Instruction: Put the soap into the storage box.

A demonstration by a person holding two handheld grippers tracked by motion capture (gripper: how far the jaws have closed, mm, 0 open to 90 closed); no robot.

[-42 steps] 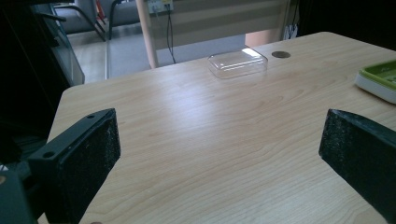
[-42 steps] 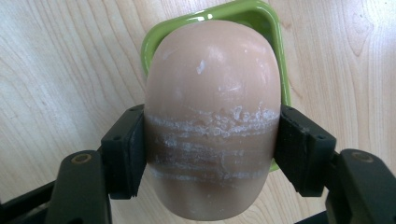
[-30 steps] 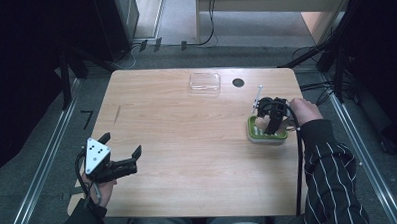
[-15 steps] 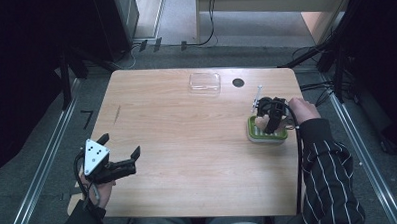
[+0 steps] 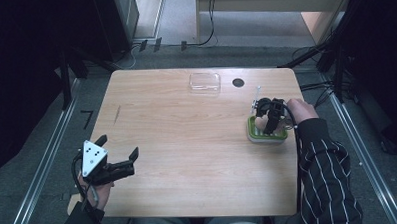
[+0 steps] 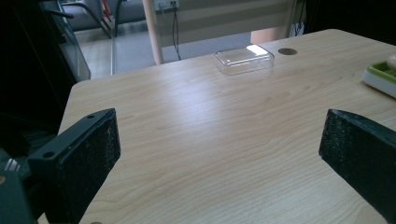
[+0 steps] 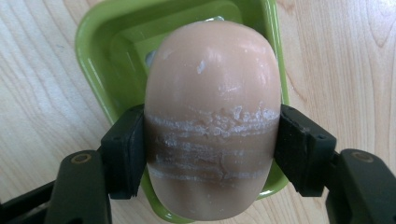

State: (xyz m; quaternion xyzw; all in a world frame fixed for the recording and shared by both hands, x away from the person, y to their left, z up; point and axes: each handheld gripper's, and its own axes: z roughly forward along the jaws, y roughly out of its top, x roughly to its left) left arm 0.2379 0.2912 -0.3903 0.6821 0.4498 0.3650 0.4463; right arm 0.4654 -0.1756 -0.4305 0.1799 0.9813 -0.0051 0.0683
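The tabletop [image 5: 187, 142] is pale wood-look laminate, smooth with a soft sheen and fine grain lines. The soap bar [image 7: 212, 121] looks waxy and beige, mostly smooth but scuffed with crusty white flaky bands across its middle. The soap dish [image 7: 98, 51] under it is glossy lime-green plastic, over a white base in the left gripper view. The right hand-held gripper [image 7: 210, 149] has matt black pads, and the left hand-held gripper [image 6: 219, 154] shows pads with a gritty, rough texture. The lid [image 6: 243, 59] is clear shiny plastic.
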